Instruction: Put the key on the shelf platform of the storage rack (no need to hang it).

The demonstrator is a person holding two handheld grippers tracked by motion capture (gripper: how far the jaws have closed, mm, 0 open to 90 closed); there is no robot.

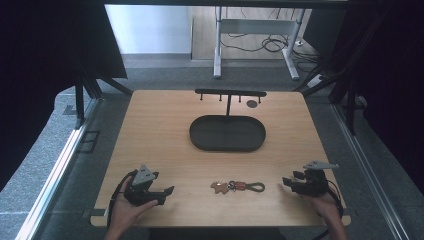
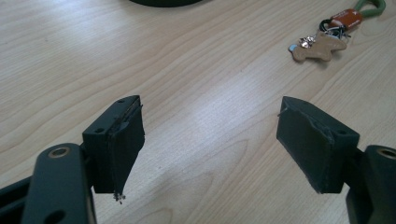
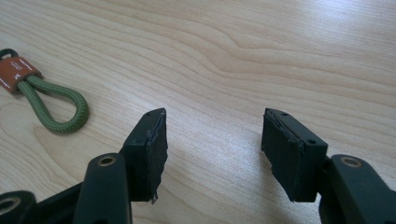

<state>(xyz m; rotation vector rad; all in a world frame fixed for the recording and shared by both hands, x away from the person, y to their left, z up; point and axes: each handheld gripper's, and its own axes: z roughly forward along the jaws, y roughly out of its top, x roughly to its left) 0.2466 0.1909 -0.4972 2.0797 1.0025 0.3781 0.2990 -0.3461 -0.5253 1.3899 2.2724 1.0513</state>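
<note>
Wooden counter (image 1: 165, 130) from above: a keychain (image 1: 237, 187) lies near the front edge, between the left hand-held gripper (image 1: 161, 186) and the right hand-held gripper (image 1: 291, 181), touching neither. It has a tan tag, small metal bits, an orange-brown band and a green cord loop. A dark oval tray (image 1: 227, 133) sits farther back.

Left gripper view: the jaws stand wide apart over bare wood, with the keychain (image 2: 329, 35) off to the upper right.

Right gripper view: the jaws gape wide with nothing between them. The green loop (image 3: 56, 105) lies to the left.
</note>
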